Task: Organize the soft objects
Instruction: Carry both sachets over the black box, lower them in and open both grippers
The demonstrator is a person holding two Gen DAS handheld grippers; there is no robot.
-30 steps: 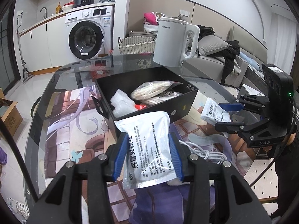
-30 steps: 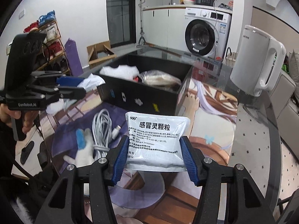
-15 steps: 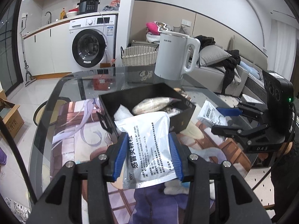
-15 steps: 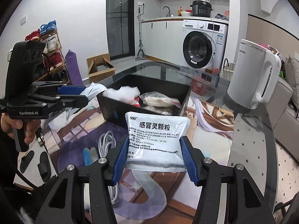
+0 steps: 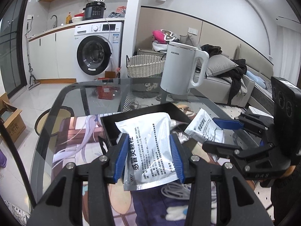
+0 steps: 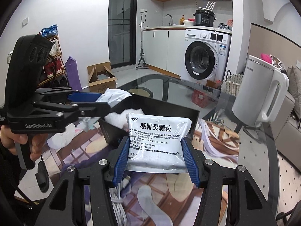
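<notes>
Left wrist view showed the left gripper (image 5: 148,156) clamped on a silver sachet (image 5: 148,146), held in the air near the black box (image 5: 109,124), probably so it could drop inside. The right gripper (image 6: 156,158) likewise squeezed a second sachet (image 6: 158,141) short of the box's near wall.
</notes>
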